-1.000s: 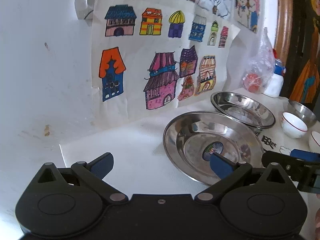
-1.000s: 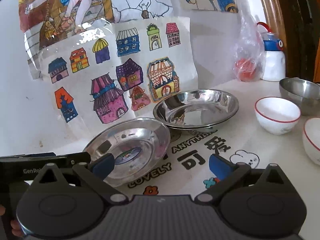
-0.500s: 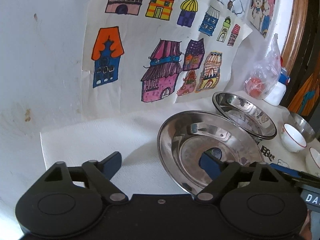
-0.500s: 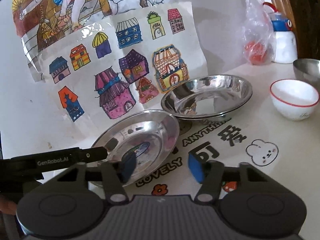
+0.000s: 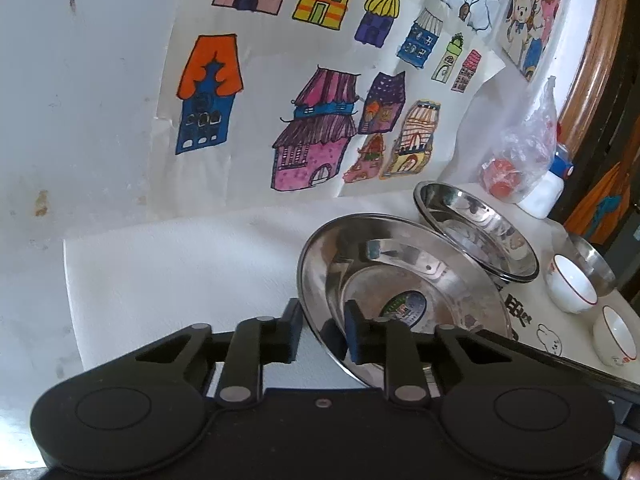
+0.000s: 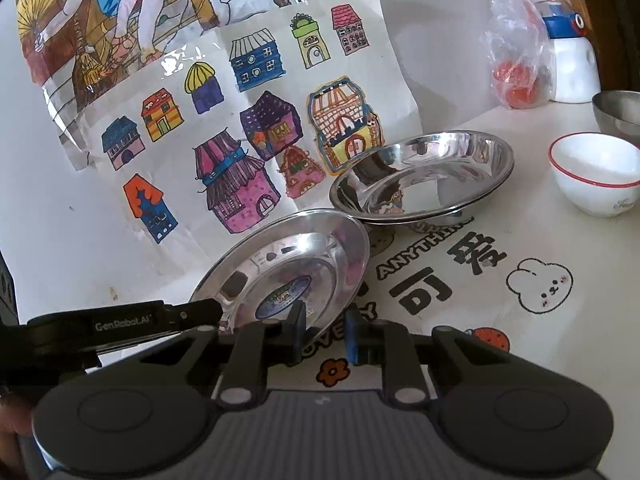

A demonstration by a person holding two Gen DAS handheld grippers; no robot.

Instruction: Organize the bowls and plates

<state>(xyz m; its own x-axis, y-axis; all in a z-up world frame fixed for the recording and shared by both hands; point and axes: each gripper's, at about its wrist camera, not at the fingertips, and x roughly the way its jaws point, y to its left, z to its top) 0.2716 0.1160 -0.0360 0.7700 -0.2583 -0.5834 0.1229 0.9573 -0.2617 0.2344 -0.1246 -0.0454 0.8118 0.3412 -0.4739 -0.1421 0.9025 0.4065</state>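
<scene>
A steel plate (image 5: 400, 272) with a round sticker in its middle lies tilted on the white cloth. My left gripper (image 5: 322, 332) has its jaws closing, and the plate's near-left rim is pinched between the blue pads. In the right wrist view the same steel plate (image 6: 280, 268) has its near rim between the pads of my right gripper (image 6: 325, 330), whose jaws are closing too. A black finger (image 6: 192, 312) of the left gripper reaches the plate's left rim. A stack of deeper steel plates (image 6: 424, 176) stands just behind.
To the right stand a white red-rimmed bowl (image 6: 596, 172), a second one (image 5: 614, 336) and a steel bowl (image 6: 618, 110). A plastic bag with red things (image 6: 516, 60) and a white bottle (image 6: 572, 64) sit at the back. Children's drawings (image 5: 312, 132) hang on the wall.
Both grippers went from wide open to closed onto the sticker plate's rim. The plate now sits more tilted than before.
</scene>
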